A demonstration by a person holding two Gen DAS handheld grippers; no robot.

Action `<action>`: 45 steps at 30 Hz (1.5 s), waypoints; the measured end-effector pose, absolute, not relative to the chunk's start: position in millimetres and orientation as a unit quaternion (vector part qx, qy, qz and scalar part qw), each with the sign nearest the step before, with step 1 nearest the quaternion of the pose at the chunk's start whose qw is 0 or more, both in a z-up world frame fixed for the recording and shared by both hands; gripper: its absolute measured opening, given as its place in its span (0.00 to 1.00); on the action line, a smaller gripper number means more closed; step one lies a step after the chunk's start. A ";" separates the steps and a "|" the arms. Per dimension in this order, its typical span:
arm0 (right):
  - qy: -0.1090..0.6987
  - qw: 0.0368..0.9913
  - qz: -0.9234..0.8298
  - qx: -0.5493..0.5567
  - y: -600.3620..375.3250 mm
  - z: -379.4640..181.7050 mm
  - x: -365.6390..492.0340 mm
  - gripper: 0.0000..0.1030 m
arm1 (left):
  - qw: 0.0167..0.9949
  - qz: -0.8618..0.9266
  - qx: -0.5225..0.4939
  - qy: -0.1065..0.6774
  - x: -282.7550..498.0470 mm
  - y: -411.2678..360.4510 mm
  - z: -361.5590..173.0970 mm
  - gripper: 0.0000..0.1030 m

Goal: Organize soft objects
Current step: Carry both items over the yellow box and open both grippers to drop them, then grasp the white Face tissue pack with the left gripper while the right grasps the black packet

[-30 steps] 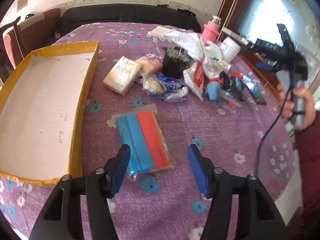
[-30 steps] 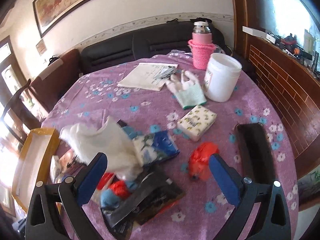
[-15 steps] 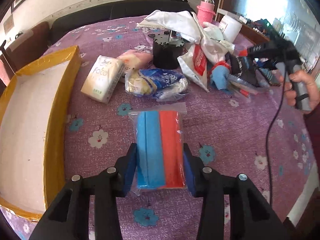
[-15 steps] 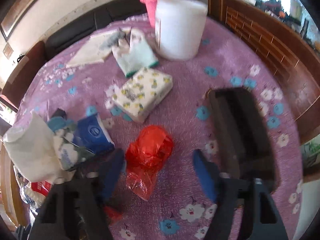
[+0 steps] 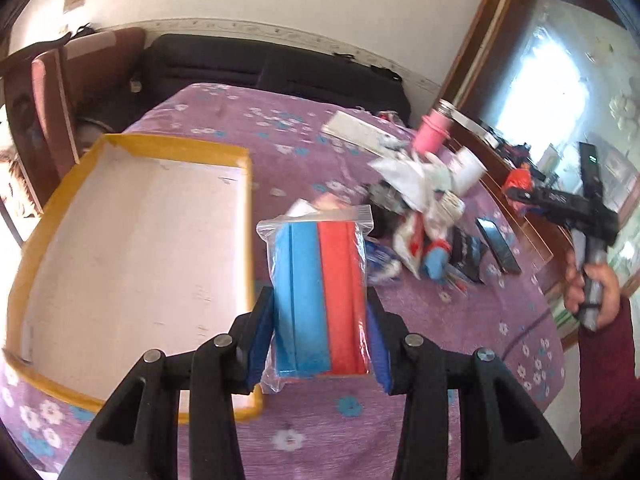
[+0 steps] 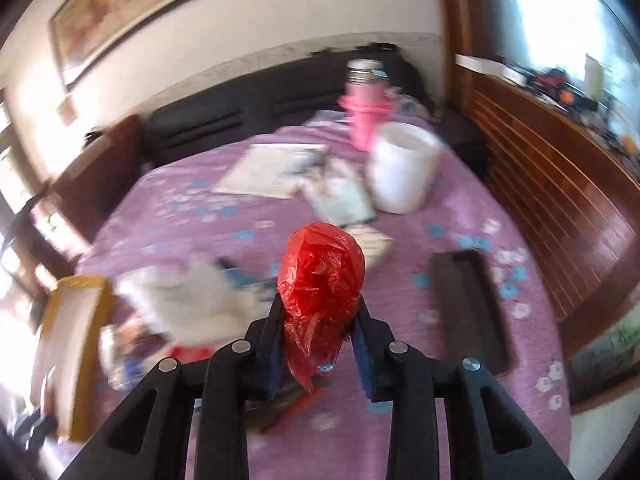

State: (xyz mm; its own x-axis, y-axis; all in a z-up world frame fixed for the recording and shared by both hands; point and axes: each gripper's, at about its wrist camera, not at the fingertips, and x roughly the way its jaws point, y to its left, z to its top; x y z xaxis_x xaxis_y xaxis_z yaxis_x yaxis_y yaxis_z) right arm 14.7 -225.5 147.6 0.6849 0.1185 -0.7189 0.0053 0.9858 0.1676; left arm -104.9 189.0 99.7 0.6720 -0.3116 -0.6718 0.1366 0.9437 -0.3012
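My left gripper point(image 5: 318, 332) is shut on a clear zip bag of blue and red cloths point(image 5: 320, 292) and holds it above the purple flowered table, just right of the yellow-edged cardboard box point(image 5: 248, 216). My right gripper point(image 6: 318, 328) is shut on a crumpled red plastic bag point(image 6: 320, 276) and holds it up above the table. The right gripper with the red bag also shows at the right of the left wrist view point(image 5: 520, 184).
A pile of packets, a white cloth and a black pot point(image 5: 420, 208) lies mid-table. A pink flask point(image 6: 366, 120), a white tub point(image 6: 402, 168), papers and a tissue pack stand further back. A black case point(image 6: 468, 304) lies at the right. The cardboard box shows at the left point(image 6: 76, 344).
Both grippers have closed on their objects and lifted them off the table. The left one has swung towards the box; the right wrist view is blurred by motion.
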 end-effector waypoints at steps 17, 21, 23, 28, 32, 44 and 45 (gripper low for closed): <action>0.467 0.840 0.277 0.011 104.5 86.4 102.2 0.32 | 0.869 -0.046 -0.217 0.442 54.4 312.7 54.4 0.41; 0.483 0.831 0.276 0.009 128.1 68.8 131.2 0.33 | 0.862 -0.026 -0.247 0.441 73.3 330.6 41.6 0.42; 0.489 0.828 0.276 0.003 134.9 63.4 139.0 0.33 | 0.860 -0.023 -0.264 0.436 76.3 336.5 38.1 0.52; 0.484 0.841 0.244 -0.015 142.1 56.0 147.6 0.68 | 0.854 -0.019 -0.277 0.439 77.4 342.6 36.1 0.63; 0.456 0.858 0.234 -0.020 124.3 73.2 137.1 0.69 | 0.858 -0.027 -0.282 0.428 60.5 343.7 49.1 0.64; 0.333 0.933 0.131 -0.036 -61.8 140.5 31.9 0.91 | 0.885 -0.102 -0.192 0.412 6.9 227.4 94.1 0.83; 0.337 0.934 0.118 -0.027 -81.9 135.1 28.1 0.91 | 0.883 -0.109 -0.174 0.422 8.3 210.1 89.4 0.83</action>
State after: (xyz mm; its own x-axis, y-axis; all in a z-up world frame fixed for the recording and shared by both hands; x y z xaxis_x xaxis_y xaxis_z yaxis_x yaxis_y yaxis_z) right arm 28.1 -81.9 135.1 0.7451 0.2030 -0.6353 -0.2394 0.9705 0.0294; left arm 8.3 210.1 89.4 0.6193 -0.3400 -0.7078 0.0453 0.9153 -0.4001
